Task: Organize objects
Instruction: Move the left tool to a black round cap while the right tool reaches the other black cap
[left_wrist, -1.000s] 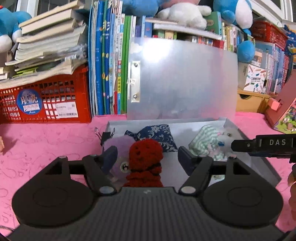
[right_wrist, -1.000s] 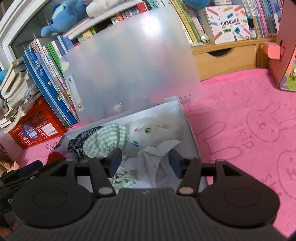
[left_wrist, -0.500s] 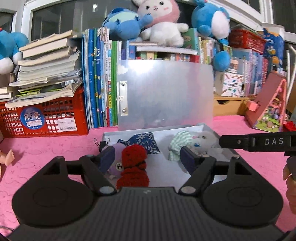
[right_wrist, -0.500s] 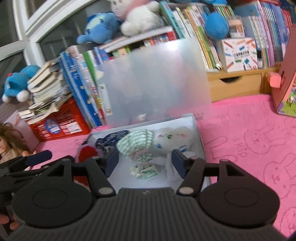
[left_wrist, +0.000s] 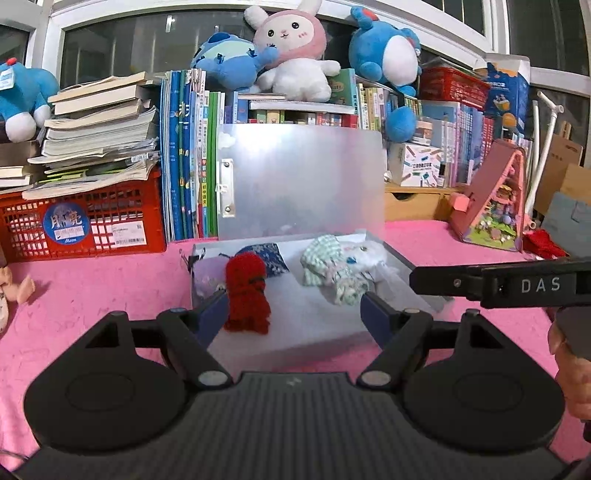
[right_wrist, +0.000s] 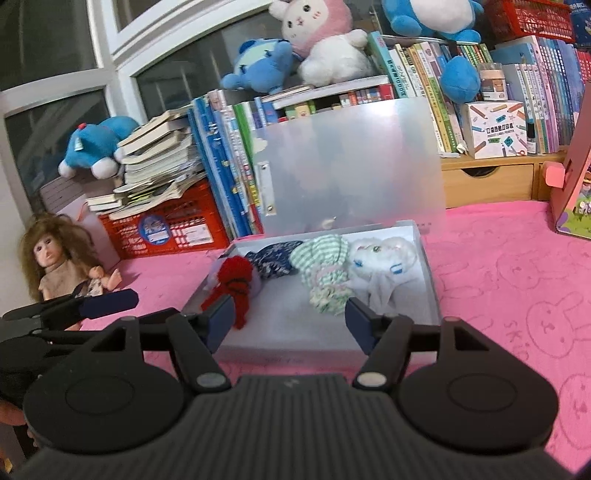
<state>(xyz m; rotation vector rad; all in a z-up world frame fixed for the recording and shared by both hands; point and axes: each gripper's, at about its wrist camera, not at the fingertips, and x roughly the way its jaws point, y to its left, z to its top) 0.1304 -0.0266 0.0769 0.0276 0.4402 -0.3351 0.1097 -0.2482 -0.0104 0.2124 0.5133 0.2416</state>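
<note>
Two claws, both empty, both w/ jaws apart: left claw (left_wrist: 291, 314) w/ nothing pressed between pads, right claw (right_wrist: 286, 319) the same, jaws opening at this moment. Straight ahead of both, slightly below: shallow grey box (left_wrist: 400, 258) on pink mat (left_wrist: 92, 295), its frosted lid (left_wrist: 301, 181) stood upright at the far edge against the books. Inside, lined along the far half, left to right: red knit toy (left_wrist: 245, 291), blue patterned cloth (left_wrist: 271, 256), green-white checked cloth (left_wrist: 325, 269), white plush (left_wrist: 364, 254). Near half of box floor bare. Red knit toy's long axis running near-to-far, lying just inside left claw's left finger line in that view, not touched; checked cloth and white plush nearer right claw's side. Judging by this, box contents look done; next likely move = bringing lid down, which turns on lid's hinge edge lying across the far side, so reach over the toys from front, either hand about equally near. Doll (right_wrist: 61, 266) sitting outside box, well apart, on left side, so left claw nearer if it belongs in. Writing: "DAS" on right claw's arm seen in left view; "Moon" on round blue sticker of red crate (left_wrist: 85, 225); "SKIP" w/ rabbit outlines printed on mat in right view. Book spines too small to read.
</note>
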